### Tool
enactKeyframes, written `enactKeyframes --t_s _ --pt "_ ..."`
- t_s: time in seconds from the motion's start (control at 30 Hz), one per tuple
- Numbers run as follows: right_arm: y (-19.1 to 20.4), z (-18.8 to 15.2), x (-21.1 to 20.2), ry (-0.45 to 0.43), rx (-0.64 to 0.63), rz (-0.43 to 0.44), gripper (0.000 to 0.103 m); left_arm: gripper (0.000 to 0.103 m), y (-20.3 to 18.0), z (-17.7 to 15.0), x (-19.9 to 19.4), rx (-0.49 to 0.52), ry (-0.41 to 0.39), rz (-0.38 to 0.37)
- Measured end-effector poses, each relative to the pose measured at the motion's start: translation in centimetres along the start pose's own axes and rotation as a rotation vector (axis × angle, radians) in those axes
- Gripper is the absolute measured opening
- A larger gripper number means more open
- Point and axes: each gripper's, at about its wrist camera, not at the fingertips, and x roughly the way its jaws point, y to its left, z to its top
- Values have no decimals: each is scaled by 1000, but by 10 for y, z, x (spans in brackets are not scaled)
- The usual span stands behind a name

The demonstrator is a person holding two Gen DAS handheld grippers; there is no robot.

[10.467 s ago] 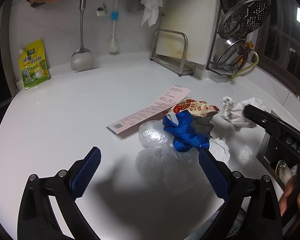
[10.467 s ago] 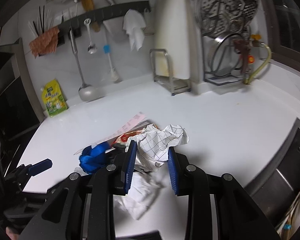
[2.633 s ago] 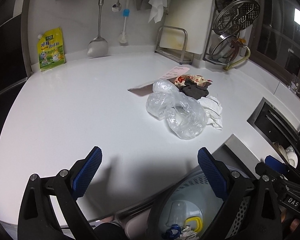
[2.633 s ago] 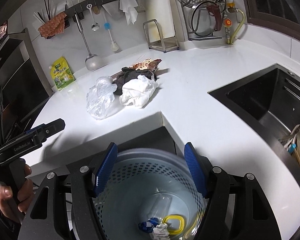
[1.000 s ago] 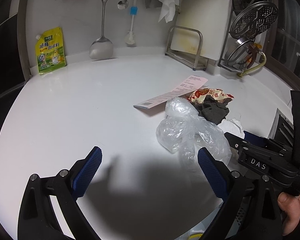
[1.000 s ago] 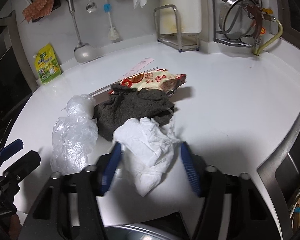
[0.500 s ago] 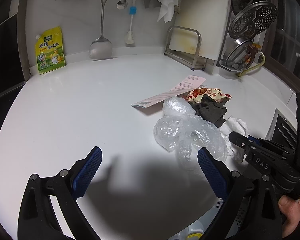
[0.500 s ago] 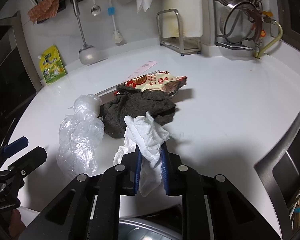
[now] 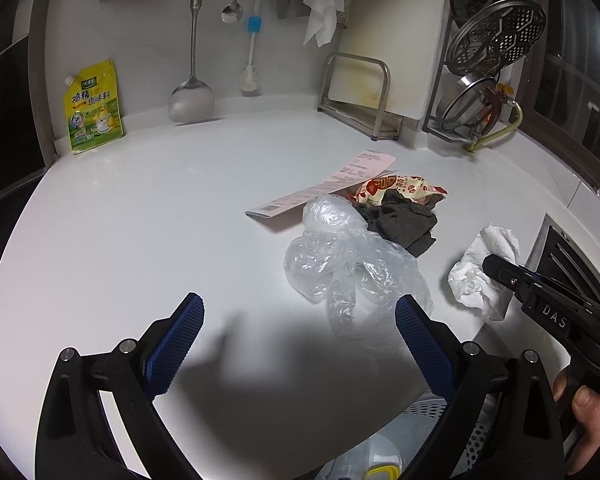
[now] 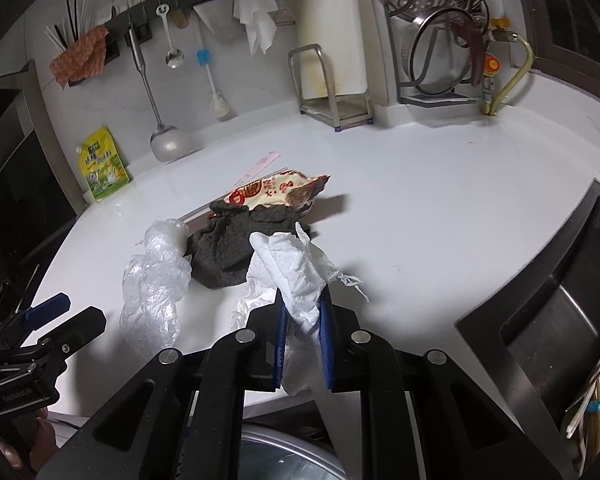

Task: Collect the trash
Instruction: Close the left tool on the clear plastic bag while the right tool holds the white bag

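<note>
One crumpled white tissue (image 10: pixel 296 280) is clamped in the right gripper (image 10: pixel 302 338), lifted just above the tabletop (image 10: pixel 440 216); the left gripper (image 9: pixel 298 346) hangs wide open, empty. Next comes carrying it over the perforated bin (image 9: pixel 452 432) below the edge, then opening the jaws

Two fisheye views, each from a cam mounted on a hand-held gripper, looking fwd along its blue-padded fingers and angled down at a glossy white kitchen countertop (image 9: pixel 148 216).

Left wrist view: sits near the counter's front edge, faces the back wall w/ its hanging utensils; own left gripper (image 9: pixel 300 340) fills the bottom of frame.

Right wrist view: from further right, also faces the back wall, close over the counter; own right gripper (image 10: pixel 302 320) at bottom centre.

Shared: crumpled clear plastic bag (image 9: pixel 340 252) (image 10: pixel 156 276), dark grey cloth (image 9: pixel 404 220) (image 10: pixel 236 248), red-and-cream printed snack wrapper (image 9: pixel 396 188) (image 10: pixel 272 192), crumpled white paper towel (image 9: pixel 484 268) (image 10: pixel 296 276), yellow seasoning pouch (image 9: pixel 94 108) (image 10: pixel 102 164). Each view also catches the other gripper at its edge.
</note>
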Motion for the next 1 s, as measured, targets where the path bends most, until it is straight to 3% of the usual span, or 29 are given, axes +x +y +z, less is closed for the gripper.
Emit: enactKeyframes --t_s 0.27,0.83,0.93,1.0 --pt "-12 -2 -12 -22 27 6 14 96 -9 0 -3 3 -12 -14" --pt "-22 -3 -20 -45 45 35 14 97 -33 12 52 -19 109 -43" --pt "-22 -3 -20 -44 46 36 14 92 -32 12 56 -24 104 -32" --pt "-22 -3 -20 -45 46 36 14 80 -32 12 57 -17 107 -33"
